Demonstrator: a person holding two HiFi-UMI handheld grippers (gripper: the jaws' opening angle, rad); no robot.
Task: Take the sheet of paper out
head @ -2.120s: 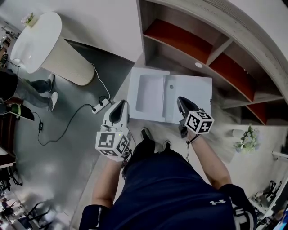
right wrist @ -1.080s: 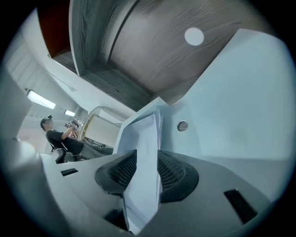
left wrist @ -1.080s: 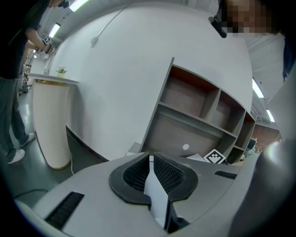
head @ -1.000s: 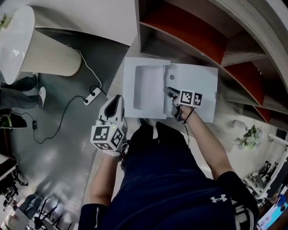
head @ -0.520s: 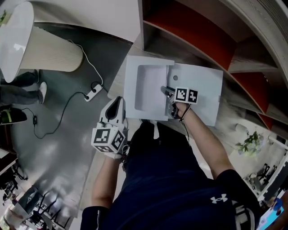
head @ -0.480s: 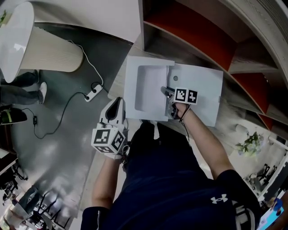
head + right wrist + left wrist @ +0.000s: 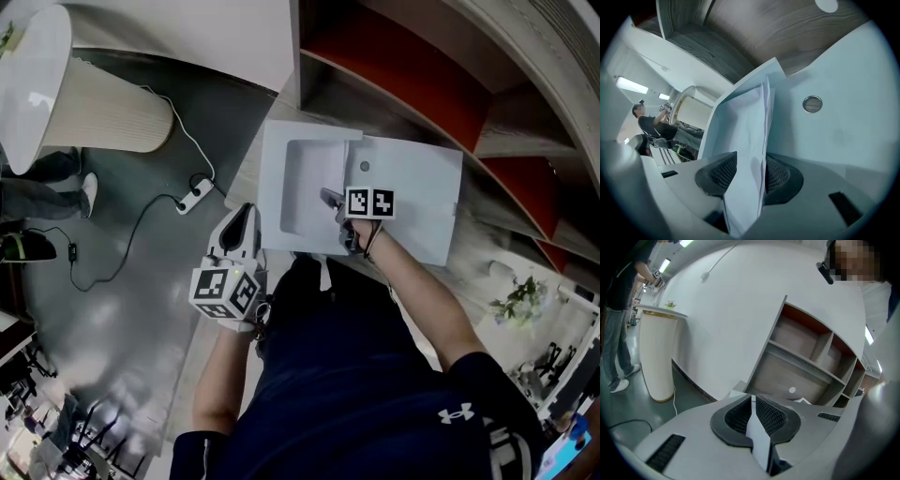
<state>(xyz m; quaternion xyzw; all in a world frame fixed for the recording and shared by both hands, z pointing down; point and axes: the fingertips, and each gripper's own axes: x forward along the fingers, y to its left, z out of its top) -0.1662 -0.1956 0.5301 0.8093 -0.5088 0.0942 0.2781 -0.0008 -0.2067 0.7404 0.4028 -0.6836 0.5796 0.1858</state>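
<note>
Grey floor underfoot, shelf unit with red-backed compartments ahead, and a flat white case lying on the pale wood-grain surface at its foot.

Step in hand, as judged: getting hold of the sheet of paper for extraction; not yet drawn out. Location of the sheet: at the opened left half of the case, lifted on edge beside the round snap button, with its lower part running between the pads of the right claw.

Right claw: set over the middle of the case, angled downward. Opened to a wide gap just now, with the sheet standing between the pads. Rests against one pad and appears clear of the other, so not pinched.

Left claw: held off the near left corner of the case, touching nothing. Drawn almost fully together, with only a thin pale sliver between the pads, not identifiable as any object.

Next move, as judged: close the right claw squarely on the sheet, well in from the edge, then pull along the sheet's own plane, away from the case. Keep the closing force light to avoid creasing. Steady the case with the left claw if dragged along.
</note>
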